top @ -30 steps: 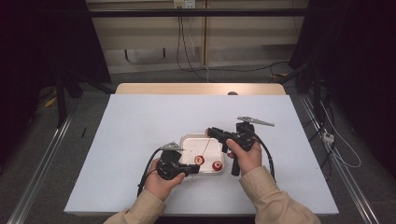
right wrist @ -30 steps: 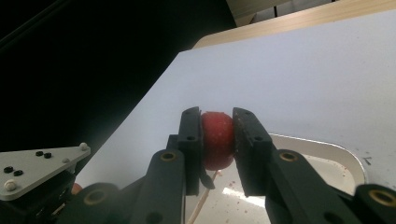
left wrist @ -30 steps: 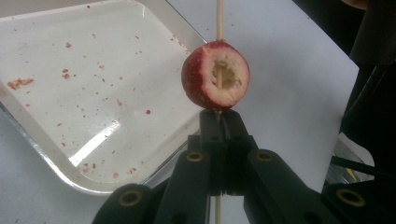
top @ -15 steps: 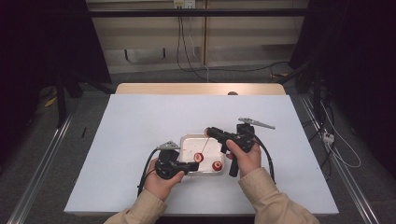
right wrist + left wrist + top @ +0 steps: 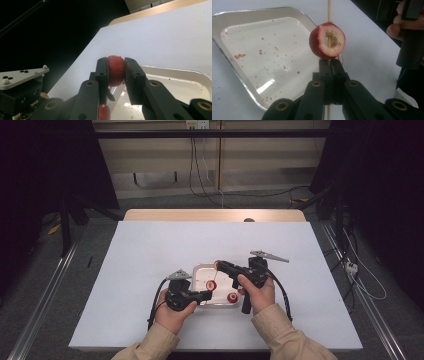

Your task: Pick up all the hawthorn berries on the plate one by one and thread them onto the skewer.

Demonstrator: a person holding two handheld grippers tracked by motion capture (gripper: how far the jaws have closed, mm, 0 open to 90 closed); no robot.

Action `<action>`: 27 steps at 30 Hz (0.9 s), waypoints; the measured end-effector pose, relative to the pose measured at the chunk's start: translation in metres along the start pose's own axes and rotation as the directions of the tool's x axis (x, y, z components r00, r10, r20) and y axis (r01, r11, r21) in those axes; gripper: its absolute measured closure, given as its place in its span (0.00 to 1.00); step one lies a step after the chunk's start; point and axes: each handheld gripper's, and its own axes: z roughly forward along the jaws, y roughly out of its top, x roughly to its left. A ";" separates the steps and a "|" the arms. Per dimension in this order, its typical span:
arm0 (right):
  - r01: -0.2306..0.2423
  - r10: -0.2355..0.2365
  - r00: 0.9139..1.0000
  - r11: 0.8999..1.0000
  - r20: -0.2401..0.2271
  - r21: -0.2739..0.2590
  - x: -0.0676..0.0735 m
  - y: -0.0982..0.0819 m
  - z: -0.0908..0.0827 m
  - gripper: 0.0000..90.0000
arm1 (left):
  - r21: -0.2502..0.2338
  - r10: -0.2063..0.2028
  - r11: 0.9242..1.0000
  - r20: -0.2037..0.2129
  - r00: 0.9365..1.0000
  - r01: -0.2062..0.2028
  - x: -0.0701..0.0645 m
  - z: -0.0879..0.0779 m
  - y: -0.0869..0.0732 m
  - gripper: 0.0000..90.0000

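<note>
The tray lies near the front middle of the bench and holds one red fruit at its front right corner, with crumbs on its floor. Wide bare bench lies behind and on both sides, and little in front. The left tongs are closed tight on a skewer that carries a cut fruit over the tray's edge, and the right tongs clamp a whole fruit above the tray.
</note>
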 end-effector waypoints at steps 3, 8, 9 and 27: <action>0.002 -0.002 1.000 1.000 -0.001 0.011 0.001 -0.002 0.001 0.83 | -0.012 0.000 1.000 -0.002 1.000 0.000 0.000 0.000 0.001 1.00; -0.003 0.003 1.000 1.000 -0.007 0.011 0.000 -0.005 0.002 0.83 | -0.009 -0.006 1.000 -0.006 1.000 0.006 0.002 0.001 -0.001 1.00; 0.007 -0.007 1.000 1.000 -0.003 0.013 0.000 -0.005 0.002 0.83 | -0.003 -0.009 1.000 0.001 1.000 0.009 0.002 0.002 -0.001 1.00; 0.008 -0.005 0.999 0.998 -0.048 0.063 0.003 -0.014 0.004 0.83 | -0.010 -0.009 1.000 0.003 1.000 0.009 0.005 0.000 0.005 1.00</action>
